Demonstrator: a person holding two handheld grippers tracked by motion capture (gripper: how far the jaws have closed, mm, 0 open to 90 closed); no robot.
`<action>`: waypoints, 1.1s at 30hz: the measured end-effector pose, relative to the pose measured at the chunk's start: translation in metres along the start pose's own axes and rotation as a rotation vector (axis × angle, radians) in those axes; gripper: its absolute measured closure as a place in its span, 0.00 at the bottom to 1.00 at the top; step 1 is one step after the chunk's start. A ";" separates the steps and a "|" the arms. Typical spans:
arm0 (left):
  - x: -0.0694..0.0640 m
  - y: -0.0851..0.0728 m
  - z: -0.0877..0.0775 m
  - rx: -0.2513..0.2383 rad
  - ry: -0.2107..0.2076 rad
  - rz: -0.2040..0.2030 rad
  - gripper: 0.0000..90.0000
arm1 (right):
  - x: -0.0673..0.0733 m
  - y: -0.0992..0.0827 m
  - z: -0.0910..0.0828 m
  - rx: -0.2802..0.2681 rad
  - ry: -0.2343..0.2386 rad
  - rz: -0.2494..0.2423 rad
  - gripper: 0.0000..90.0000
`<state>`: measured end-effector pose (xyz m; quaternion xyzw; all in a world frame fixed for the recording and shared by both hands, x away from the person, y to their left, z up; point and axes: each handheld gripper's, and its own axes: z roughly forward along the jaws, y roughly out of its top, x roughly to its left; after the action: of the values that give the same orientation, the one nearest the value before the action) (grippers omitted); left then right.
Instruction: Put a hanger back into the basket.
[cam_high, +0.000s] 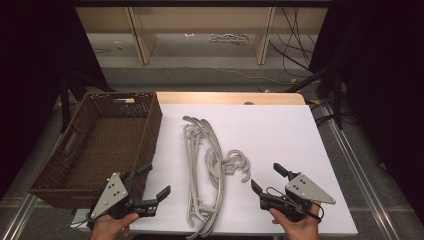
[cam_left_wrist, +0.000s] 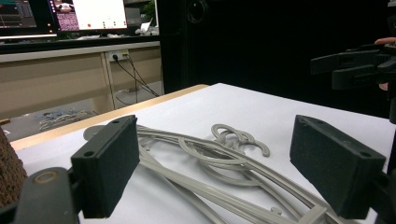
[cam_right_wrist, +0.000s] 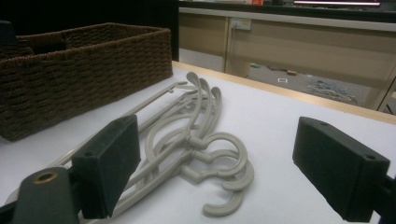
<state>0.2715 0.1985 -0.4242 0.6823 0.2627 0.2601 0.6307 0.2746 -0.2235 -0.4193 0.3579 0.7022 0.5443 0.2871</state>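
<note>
Hangers (cam_high: 205, 170), grey plastic, stacked flat between your two grippers, touching neither. Left gripper (cam_high: 150, 187) and right gripper (cam_high: 267, 177): fingers spread wide, holding nothing. White bench (cam_high: 280, 130) beneath; wicker basket (cam_high: 107, 145) at your left; shelving and cables on the floor beyond.

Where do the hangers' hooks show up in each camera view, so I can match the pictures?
High view: hooks at table centre, between both grippers.
Left gripper view: hooks mid-frame, between the jaws.
Right gripper view: hooks centre, low.
Shared landmark: the white tabletop.
</note>
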 end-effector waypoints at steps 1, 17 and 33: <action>0.000 0.000 0.000 0.001 0.000 0.001 0.17 | 0.000 0.000 0.000 -0.001 -0.002 0.001 0.18; 0.000 -0.004 0.008 0.097 0.008 0.011 0.18 | 0.001 -0.001 0.002 0.003 0.005 -0.001 0.18; -0.030 0.001 0.057 0.335 -0.084 -0.010 0.26 | -0.001 -0.003 0.003 0.038 0.012 0.000 0.20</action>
<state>0.2893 0.1363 -0.4274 0.7869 0.2792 0.1809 0.5197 0.2769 -0.2229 -0.4228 0.3602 0.7141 0.5331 0.2760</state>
